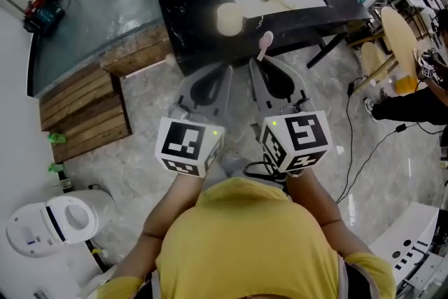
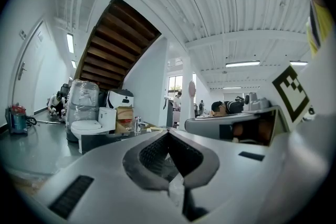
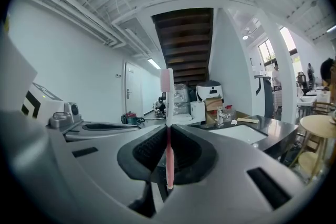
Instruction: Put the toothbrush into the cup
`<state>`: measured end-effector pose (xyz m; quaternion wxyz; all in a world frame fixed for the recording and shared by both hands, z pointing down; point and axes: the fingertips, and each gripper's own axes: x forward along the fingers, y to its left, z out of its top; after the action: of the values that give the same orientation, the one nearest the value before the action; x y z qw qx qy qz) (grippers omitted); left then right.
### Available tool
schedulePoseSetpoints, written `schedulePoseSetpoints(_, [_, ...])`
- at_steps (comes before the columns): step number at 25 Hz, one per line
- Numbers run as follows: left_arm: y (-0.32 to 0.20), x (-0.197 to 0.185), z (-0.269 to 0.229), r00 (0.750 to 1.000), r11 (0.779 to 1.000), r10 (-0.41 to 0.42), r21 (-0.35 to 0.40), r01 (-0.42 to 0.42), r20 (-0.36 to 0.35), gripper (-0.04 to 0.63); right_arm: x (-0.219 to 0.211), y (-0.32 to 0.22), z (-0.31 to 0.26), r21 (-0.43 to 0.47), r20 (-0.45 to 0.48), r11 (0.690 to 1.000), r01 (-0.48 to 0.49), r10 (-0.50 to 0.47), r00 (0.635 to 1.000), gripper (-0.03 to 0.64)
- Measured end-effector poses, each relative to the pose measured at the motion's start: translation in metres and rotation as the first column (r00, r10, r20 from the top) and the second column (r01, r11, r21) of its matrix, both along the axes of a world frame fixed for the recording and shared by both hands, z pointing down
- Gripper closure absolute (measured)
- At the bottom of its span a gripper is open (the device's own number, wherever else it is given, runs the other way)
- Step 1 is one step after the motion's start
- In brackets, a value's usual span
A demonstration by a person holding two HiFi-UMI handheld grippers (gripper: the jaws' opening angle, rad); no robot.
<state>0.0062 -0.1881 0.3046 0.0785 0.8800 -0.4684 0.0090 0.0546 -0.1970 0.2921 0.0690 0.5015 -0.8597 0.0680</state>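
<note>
Toothbrush [image 1: 264, 45] pinched in right gripper [image 1: 262, 65]. Long axis laid along jaws, head end projected past tips. Brush held just short of cup [image 1: 229, 18], slightly to its right. Cup stood on tabletop [image 1: 185, 10]. Left gripper [image 1: 225, 70] pressed together, nothing held, likewise short of cup.

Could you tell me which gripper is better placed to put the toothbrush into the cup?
Right gripper: its jaws already hold the toothbrush, with the cup ahead. The left gripper is shut and empty.
</note>
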Motion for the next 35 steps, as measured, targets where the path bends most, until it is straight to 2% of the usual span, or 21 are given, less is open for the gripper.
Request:
schedulePoseSetpoints(13, [-0.053,0.003,0.008,0.999,0.999,-0.039,-0.024,0.039,0.012,0.586,0.008,-0.063,0.003,-0.002,0.009,1.000,0.020,-0.020,1.000,0.575])
schedulePoseSetpoints(35, [-0.194,-0.013,0.042,0.999,0.995,0.021,-0.100,-0.016,0.045,0.586,-0.016,-0.215,0.039,-0.036,0.016,0.999,-0.020,0.020,1.000,0.575])
